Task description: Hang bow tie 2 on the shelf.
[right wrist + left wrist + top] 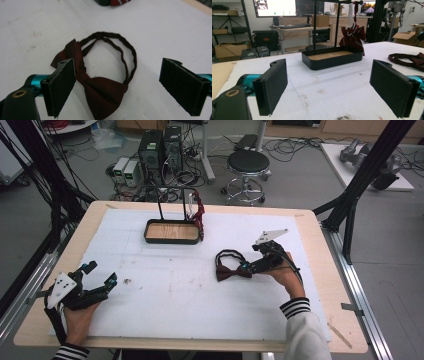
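Note:
A dark red bow tie with a black neck strap lies flat on the white mat, right of centre. My right gripper hovers at its right end, jaws open; in the right gripper view the bow tie lies between and below the two pads, untouched. My left gripper rests open near the table's front left corner, nothing between its pads. A black stand with a wooden tray base stands at the back, and a second red tie hangs from its bar.
The white mat covers most of the wooden table. Small dark crumbs lie near the left gripper. Beyond the table are computer towers, a stool and cables on the floor.

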